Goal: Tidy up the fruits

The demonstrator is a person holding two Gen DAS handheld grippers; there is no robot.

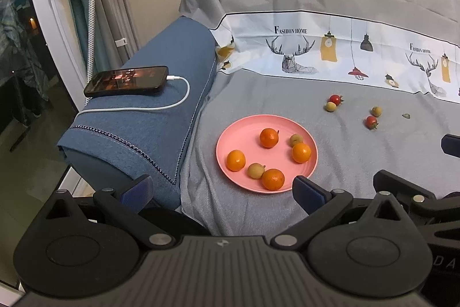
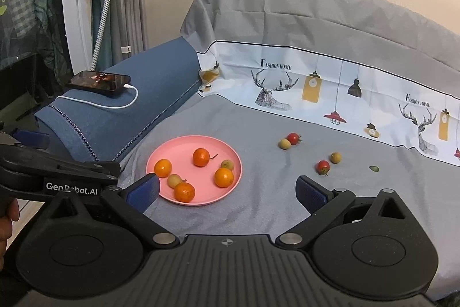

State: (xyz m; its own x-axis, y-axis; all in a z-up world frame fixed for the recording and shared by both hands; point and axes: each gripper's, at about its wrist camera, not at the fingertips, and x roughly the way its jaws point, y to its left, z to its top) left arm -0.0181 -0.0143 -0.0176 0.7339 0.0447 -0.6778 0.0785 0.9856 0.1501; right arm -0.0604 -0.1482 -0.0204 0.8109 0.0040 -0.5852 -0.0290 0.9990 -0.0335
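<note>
A pink plate lies on the grey sofa cover and holds several small oranges and two tan longans. Out on the cover to the right lie two cherry tomatoes and two more longans. My left gripper is open, hovering just short of the plate's near rim. My right gripper is also open and empty, with the plate beyond its left finger and the loose fruits ahead to the right.
A phone on a white charging cable rests on the blue-covered armrest at left. A small green leaf scrap lies on the cover at right. The patterned white cloth lines the backrest. The left gripper's body shows at the right wrist view's left edge.
</note>
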